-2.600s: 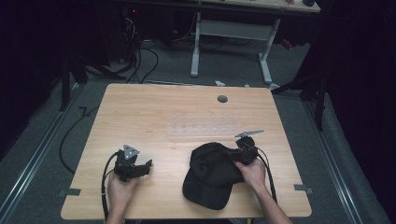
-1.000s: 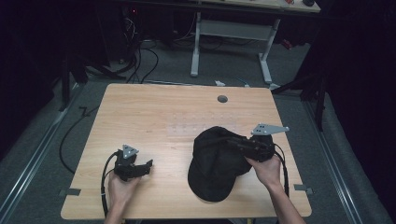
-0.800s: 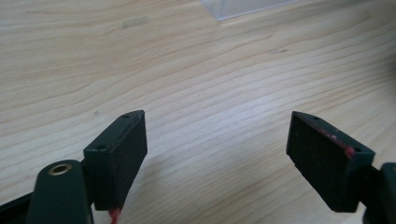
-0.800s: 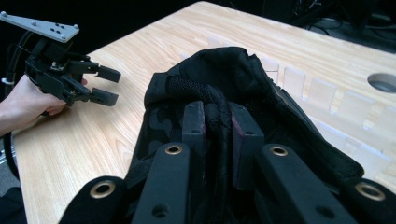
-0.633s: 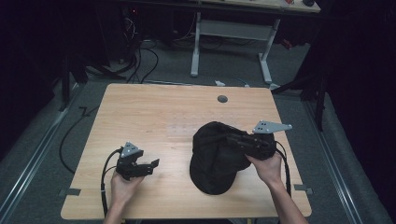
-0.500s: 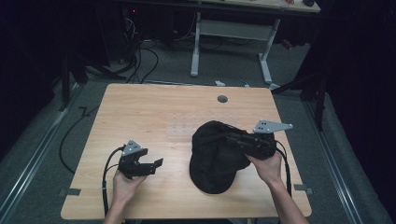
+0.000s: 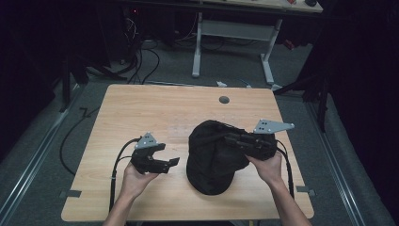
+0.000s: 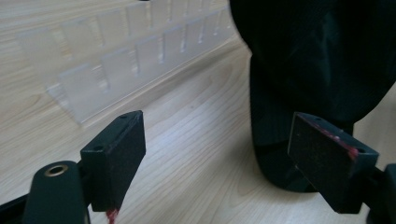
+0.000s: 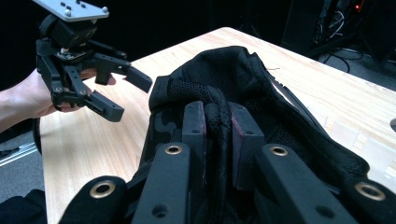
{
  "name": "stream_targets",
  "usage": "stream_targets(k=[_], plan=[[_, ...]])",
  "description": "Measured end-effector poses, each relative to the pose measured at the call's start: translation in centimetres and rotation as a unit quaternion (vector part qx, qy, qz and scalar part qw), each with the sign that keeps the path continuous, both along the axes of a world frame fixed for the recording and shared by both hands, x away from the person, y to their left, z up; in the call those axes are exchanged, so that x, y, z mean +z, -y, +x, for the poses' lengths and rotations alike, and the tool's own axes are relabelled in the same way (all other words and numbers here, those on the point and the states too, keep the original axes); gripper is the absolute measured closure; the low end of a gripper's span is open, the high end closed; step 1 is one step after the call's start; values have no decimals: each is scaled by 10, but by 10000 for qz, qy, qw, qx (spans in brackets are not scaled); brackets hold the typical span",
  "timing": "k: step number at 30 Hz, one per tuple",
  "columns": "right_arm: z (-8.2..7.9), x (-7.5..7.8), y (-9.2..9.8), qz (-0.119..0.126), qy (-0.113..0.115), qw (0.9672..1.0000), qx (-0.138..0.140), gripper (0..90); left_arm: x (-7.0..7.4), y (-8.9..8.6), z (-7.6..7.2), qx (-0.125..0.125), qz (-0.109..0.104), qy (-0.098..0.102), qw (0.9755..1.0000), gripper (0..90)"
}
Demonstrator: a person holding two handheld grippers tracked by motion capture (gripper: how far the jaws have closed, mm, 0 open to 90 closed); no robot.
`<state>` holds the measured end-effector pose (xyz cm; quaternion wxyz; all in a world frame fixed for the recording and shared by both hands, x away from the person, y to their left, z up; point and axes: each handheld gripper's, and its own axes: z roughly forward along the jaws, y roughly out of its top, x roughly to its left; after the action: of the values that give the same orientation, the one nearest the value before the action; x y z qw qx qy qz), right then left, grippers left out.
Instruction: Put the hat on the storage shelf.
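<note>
With the black cap [image 7: 214, 157] as the landmark: to its left, well clear of it, the left gripper [image 7: 169, 161] is held in the person's left hand [image 7: 134, 181] just above the wooden table [image 7: 155, 108], its jaws spread wide and holding nothing, their tips pointing toward the cap. In the left gripper view the two black pads [image 8: 116, 154] stand far apart, with bare tabletop between them; the cap's dark fabric [image 8: 317, 60] rises beyond the far pad, and a clear plastic strip of small compartments [image 8: 135, 51] lies on the wood to the cap's left.

The cap itself sits toward the near right part of the table, below the small round hole [image 7: 224, 100] in the tabletop.

At the cap's right edge, the right gripper [image 7: 234, 140] reaches in from the person's right hand [image 7: 267, 167]. In the right gripper view its jaws [image 9: 216, 135] are clamped together on a fold of the cap's rim [image 9: 212, 105], fabric pinched between the pads. The left gripper [image 9: 133, 93] shows beyond the cap, jaws apart.
</note>
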<state>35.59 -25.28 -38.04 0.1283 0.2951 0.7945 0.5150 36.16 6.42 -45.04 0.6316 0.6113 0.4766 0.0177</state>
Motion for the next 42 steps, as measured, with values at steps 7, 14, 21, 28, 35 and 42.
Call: stream_targets(k=[7,14,21,28,35,42], plan=[[0,3,-3,14,77,9999,140,792,10,17,1,-375,165,-3,9992,187],[-1,5,-7,41,151,9995,271,792,20,32,4,-699,155,-74,9974,174],[-2,8,-12,100,251,9984,500,792,21,40,7,-915,245,-138,9954,175],[-1,11,-20,118,394,9964,746,792,22,45,2,-1122,328,-161,9930,263],[2,14,-24,158,465,9951,861,791,24,43,-2,-1260,335,-154,9913,349],[5,18,-30,171,570,9945,866,789,25,42,-9,-1505,453,-153,9875,517]])
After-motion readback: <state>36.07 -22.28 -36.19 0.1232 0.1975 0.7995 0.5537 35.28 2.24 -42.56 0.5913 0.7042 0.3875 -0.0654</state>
